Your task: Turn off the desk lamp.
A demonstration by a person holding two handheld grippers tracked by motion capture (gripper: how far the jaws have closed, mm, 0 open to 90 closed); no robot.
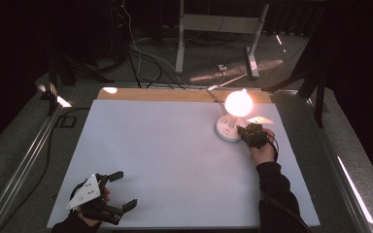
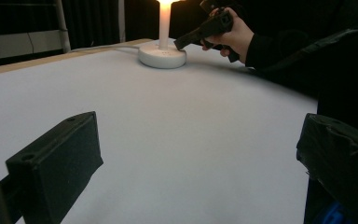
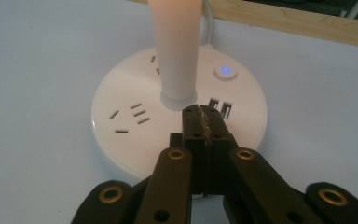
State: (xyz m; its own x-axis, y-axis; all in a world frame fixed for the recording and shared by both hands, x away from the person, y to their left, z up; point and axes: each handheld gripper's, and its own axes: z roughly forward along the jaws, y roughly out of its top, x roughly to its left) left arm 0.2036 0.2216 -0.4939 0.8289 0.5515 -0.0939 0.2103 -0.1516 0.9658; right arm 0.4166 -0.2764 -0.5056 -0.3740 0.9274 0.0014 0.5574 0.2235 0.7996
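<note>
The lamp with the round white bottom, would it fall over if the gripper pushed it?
Probably not easily. The lamp stands on a wide, flat base, so a low push would more likely slide it over the smooth table. A push high up near the glowing globe might tip it. The cord behind could also tug back.

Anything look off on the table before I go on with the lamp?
Nothing stands out. The lamp is lit and upright on its round white base, whose blue button glows. The right tool, jaws shut, sits over the base beside the stem. The left tool rests open, far off.
</note>
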